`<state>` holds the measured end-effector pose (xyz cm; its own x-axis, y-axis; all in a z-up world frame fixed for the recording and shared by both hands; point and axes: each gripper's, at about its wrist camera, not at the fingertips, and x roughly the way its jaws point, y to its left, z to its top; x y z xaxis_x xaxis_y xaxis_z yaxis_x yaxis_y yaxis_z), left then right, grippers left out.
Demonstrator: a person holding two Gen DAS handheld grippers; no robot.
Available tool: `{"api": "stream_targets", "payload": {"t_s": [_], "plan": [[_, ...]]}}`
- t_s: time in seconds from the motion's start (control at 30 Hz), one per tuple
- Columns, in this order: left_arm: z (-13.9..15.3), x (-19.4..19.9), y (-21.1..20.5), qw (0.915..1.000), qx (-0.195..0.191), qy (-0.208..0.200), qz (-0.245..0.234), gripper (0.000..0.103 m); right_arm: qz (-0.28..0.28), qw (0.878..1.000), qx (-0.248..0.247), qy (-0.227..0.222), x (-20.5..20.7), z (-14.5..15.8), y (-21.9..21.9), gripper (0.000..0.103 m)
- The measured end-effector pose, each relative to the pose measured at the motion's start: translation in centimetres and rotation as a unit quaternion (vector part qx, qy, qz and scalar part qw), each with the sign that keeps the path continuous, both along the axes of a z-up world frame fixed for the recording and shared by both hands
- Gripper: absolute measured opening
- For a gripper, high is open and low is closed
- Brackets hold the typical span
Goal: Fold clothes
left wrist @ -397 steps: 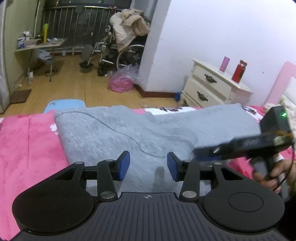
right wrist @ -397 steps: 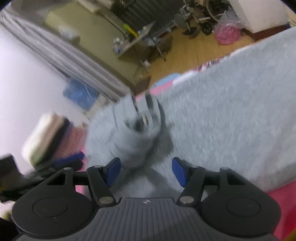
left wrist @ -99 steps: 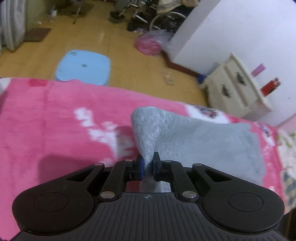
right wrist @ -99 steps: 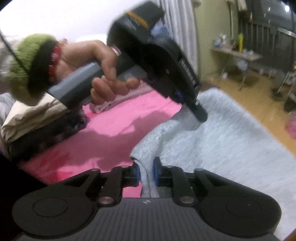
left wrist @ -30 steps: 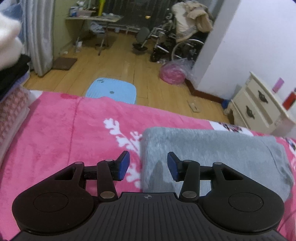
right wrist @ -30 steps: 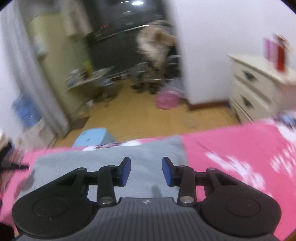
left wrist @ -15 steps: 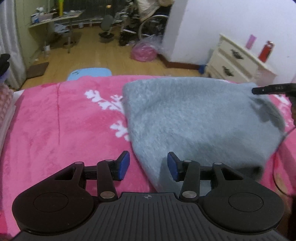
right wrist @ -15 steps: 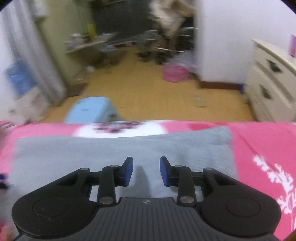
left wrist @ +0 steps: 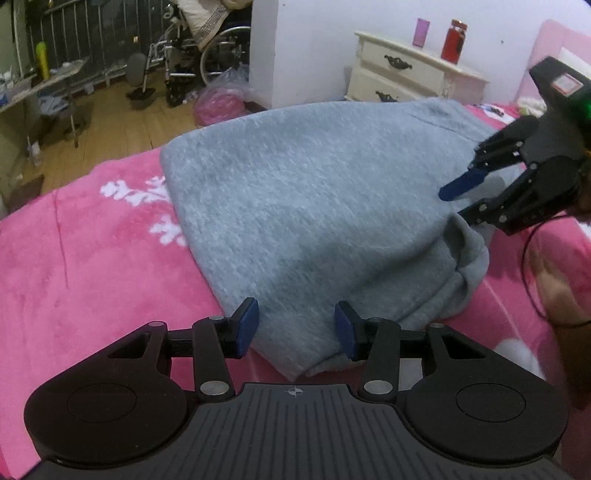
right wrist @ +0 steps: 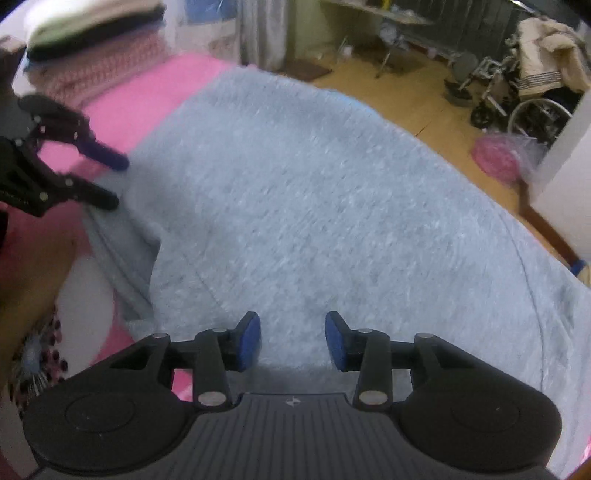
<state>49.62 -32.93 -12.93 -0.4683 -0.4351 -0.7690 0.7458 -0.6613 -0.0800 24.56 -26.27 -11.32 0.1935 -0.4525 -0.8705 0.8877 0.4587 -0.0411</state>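
Note:
A grey folded garment (left wrist: 314,192) lies flat on the pink blanket (left wrist: 92,258), with thicker layers bunched at its right edge. My left gripper (left wrist: 295,326) is open just over the garment's near corner; the fabric lies between the blue pads without being pressed. The right gripper (left wrist: 458,201) hovers at the garment's right edge with its jaws apart. In the right wrist view, the right gripper (right wrist: 293,341) is opening low over the grey garment (right wrist: 314,203) and nothing is pinched in it. The left gripper (right wrist: 114,182) shows at that view's left, over the garment's edge.
A white nightstand (left wrist: 410,74) with a red bottle (left wrist: 453,38) stands behind the bed. A wheelchair (left wrist: 192,70) and a pink bag (left wrist: 218,105) sit on the wooden floor. Stacked clothes (right wrist: 92,22) lie at the bed's far end. A person's hand (left wrist: 554,288) is at the right.
Both grippers have dropped closer to the grey garment and rolled. The right gripper has swung across to the garment's right edge and spread its jaws slightly. The left stays open at the near corner.

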Motion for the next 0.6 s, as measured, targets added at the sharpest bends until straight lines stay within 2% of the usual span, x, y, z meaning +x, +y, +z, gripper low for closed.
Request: {"api": "stream_targets", "payload": {"t_s": [0.1, 0.23, 0.3, 0.4, 0.43, 0.47, 0.53, 0.6], "plan": [[1.7, 0.2, 0.6, 0.9995, -0.031, -0.009, 0.001, 0.045, -0.01, 0.999, -0.019, -0.038, -0.6, 2.3, 0.4, 0.042], [3.2, 0.0, 1.0, 0.9988, -0.035, 0.024, -0.027, 0.046, 0.037, 0.993, -0.046, -0.103, 0.1, 4.8, 1.8, 0.042], [3.1, -1.4, 1.5, 0.9971, -0.038, 0.017, -0.064, 0.046, 0.064, 0.991, -0.051, -0.11, 1.3, 5.0, 2.1, 0.042], [2.2, -4.0, 2.6, 0.9908, -0.054, -0.017, -0.123, 0.045, 0.096, 0.99, -0.044, -0.097, 2.9, 3.7, 2.1, 0.038], [1.9, -4.6, 3.0, 0.9883, -0.06, -0.027, -0.137, 0.045, 0.102, 0.99, -0.041, -0.086, 3.2, 3.0, 1.9, 0.03], [1.6, -5.0, 3.3, 0.9863, -0.065, -0.034, -0.148, 0.045, 0.105, 0.991, -0.038, -0.074, 3.3, 2.3, 1.7, 0.014], [1.1, -5.8, 3.9, 0.9816, -0.074, -0.048, -0.169, 0.045, 0.091, 0.993, -0.031, -0.072, 3.0, 1.7, 1.6, 0.007], [0.7, -6.4, 4.4, 0.9783, -0.085, -0.059, -0.18, 0.045, 0.064, 0.992, -0.027, -0.103, 1.9, 2.0, 1.3, 0.005]]}}
